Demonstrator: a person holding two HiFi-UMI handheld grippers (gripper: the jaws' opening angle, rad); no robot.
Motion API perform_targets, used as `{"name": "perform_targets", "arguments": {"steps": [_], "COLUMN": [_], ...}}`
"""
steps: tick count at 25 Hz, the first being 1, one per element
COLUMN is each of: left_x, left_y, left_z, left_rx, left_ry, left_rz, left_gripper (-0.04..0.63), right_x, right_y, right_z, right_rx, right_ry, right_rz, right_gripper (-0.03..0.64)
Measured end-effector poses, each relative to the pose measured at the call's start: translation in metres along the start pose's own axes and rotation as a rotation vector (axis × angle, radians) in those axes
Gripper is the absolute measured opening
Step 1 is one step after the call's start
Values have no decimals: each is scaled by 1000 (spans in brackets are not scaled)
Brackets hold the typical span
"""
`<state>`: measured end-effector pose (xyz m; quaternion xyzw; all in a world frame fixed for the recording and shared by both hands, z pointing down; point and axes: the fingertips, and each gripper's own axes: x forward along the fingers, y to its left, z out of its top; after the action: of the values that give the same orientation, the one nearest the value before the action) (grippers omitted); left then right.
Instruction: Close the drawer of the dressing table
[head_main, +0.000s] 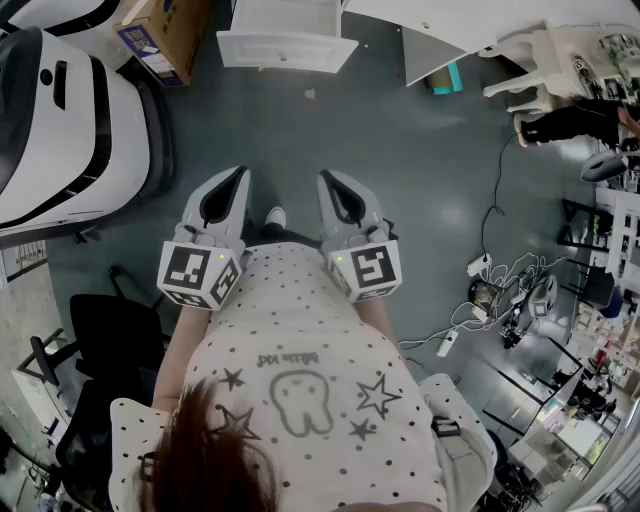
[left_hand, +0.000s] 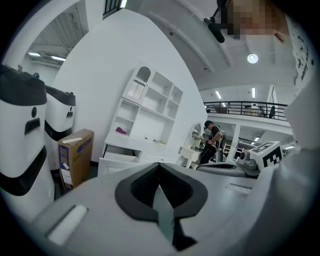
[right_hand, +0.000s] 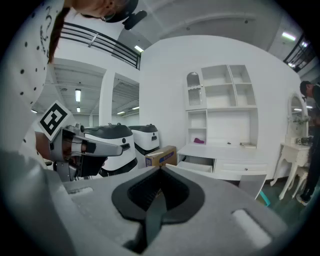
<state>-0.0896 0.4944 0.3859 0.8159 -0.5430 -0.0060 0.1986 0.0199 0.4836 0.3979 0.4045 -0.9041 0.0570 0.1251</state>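
Both grippers are held out side by side over the bare grey floor (head_main: 410, 150). The left gripper (head_main: 240, 176) has its jaws pressed together, tips meeting with nothing between them. The right gripper (head_main: 325, 181) is the same, closed on nothing.

There is open floor straight ahead, a clear lane running to the white pull-out drawer (head_main: 287, 48), which stands well out from the white dressing table with open shelves (right_hand: 225, 125). The drawer is well apart from both grippers, dead ahead and a touch to the left, its flat front panel facing them.

The sides of the lane are tighter. On the left, the bulky white-and-black machines (head_main: 60, 120) crowd the edge, with a brown cardboard box (head_main: 165, 35) just beside the drawer's left corner. A black office chair (head_main: 110, 340) sits low on the left, close to the person. On the right, a tangle of white cables (head_main: 500, 280) lies on the floor, clear of the lane.

The head view cuts the dressing table off at the top edge, so only the drawer shows there. A small purple item (left_hand: 121, 131) lies on a lower shelf, too small to identify. Inside the drawer, nothing can be made out. A person in dark clothes (left_hand: 212, 142) stands far off in the background.
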Motion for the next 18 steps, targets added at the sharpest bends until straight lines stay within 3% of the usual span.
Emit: {"name": "perform_targets", "arguments": {"steps": [18], "left_x": [-10], "left_y": [-21], "left_z": [-11], "left_rx": [-35], "left_ry": [-16], "left_rz": [-10], "left_gripper": [-5], "right_x": [-21], "right_y": [-1], "right_z": [-5], "right_rx": [22], "right_ry": [14], "right_rz": [20], "right_gripper": [-6]}}
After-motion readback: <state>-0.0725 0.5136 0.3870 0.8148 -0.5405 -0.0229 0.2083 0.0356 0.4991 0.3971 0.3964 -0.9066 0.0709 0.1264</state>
